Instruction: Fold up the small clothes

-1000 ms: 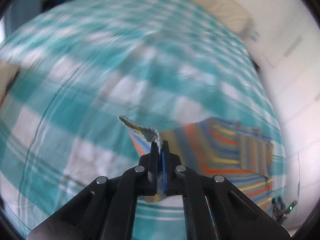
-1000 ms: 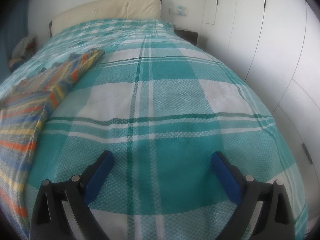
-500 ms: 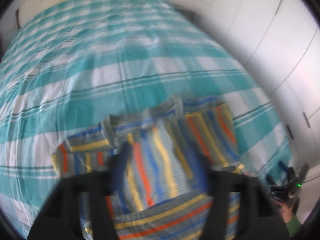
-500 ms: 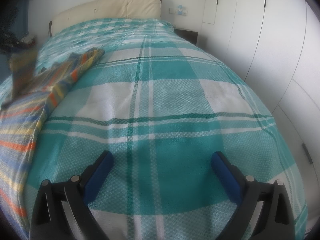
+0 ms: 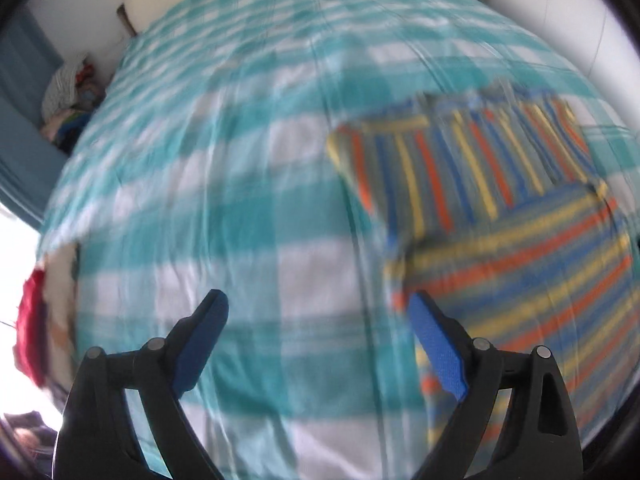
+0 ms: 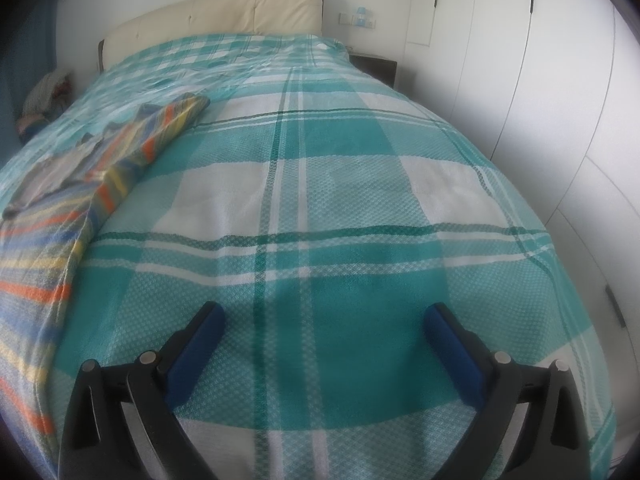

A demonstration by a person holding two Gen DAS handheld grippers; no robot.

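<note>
A small striped garment (image 5: 500,216) in blue, orange, yellow and grey lies on the teal checked bed cover (image 5: 248,200), with one side folded over onto its body. It also shows at the left of the right wrist view (image 6: 80,184). My left gripper (image 5: 320,336) is open and empty above the cover, just left of the garment. My right gripper (image 6: 324,340) is open and empty above bare cover, to the right of the garment.
A cream headboard (image 6: 224,20) stands at the far end of the bed. White wardrobe doors (image 6: 560,80) run along the right side. A pile of clothes (image 5: 68,96) lies beside the bed at far left. A red item (image 5: 32,328) sits off the bed's left edge.
My left gripper let go of the garment's edge, opened, and swung away to the left. The folded side now lies on the garment. My right gripper has not moved.
</note>
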